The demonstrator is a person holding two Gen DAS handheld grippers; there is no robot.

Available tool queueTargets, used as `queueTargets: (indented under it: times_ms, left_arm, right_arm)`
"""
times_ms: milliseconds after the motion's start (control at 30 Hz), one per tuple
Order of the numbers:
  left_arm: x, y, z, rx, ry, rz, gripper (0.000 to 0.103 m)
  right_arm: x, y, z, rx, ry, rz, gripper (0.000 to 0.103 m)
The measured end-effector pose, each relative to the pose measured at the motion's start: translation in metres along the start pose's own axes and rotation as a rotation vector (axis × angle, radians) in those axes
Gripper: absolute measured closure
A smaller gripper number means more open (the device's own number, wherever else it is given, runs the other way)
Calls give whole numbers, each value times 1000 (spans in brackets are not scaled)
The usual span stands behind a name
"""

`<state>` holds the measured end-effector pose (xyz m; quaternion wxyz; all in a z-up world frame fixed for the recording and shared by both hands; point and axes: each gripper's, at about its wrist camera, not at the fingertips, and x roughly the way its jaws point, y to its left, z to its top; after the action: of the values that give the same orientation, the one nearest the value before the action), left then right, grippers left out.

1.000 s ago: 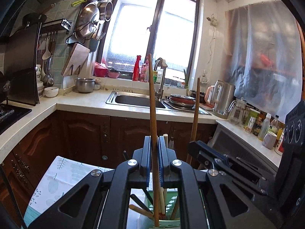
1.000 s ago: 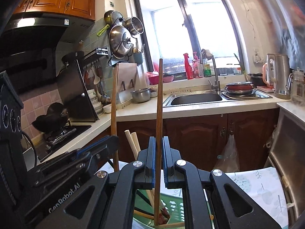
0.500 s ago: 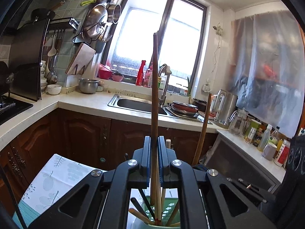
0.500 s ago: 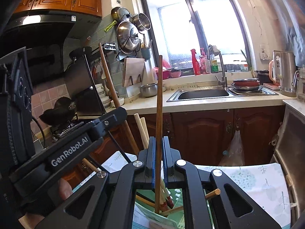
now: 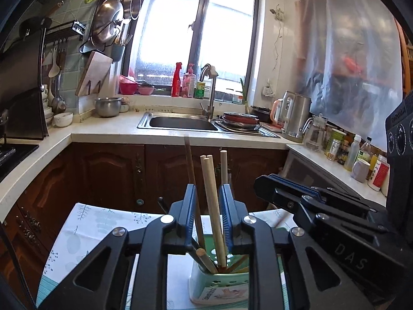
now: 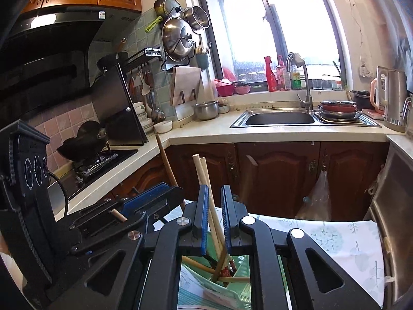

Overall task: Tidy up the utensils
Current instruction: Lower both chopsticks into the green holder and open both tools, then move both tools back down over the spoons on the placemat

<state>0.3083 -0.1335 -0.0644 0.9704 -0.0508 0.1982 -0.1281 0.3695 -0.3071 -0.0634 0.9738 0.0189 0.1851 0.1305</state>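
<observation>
Both opening: left gripper (image 5: 208,206) apart around pale chopsticks (image 5: 211,206) without pressing them, right gripper (image 6: 215,209) likewise parting, all sticks standing tilted in the green holder (image 5: 219,284) (on a leaf-print cloth (image 5: 103,222)).

Lying across the lower frame, a leaf-printed cloth (image 5: 85,222), bearing a pale green utensil holder (image 5: 219,284) at lower centre, standing upright with chopsticks (image 5: 211,201) inside.
</observation>
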Motion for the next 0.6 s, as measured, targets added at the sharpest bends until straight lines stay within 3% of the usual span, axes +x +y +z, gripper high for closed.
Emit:
queueTargets:
  times_ms: [67, 233, 300, 467, 600]
  left_arm:
    - [-5, 3, 4, -19, 7, -1, 69]
    - [-20, -1, 14, 2, 44, 17, 60]
    - [-28, -6, 15, 23, 78, 41, 50]
    - [-48, -12, 10, 59, 173, 46, 48]
    - [-55, -10, -7, 44, 274, 29, 47]
  right_arm:
    - [-5, 1, 8, 1, 1, 0, 90]
    - [-32, 2, 21, 13, 23, 2, 83]
    - [-42, 4, 24, 12, 51, 1, 82]
    - [-71, 8, 15, 14, 141, 12, 82]
    - [-93, 10, -13, 24, 198, 9, 82]
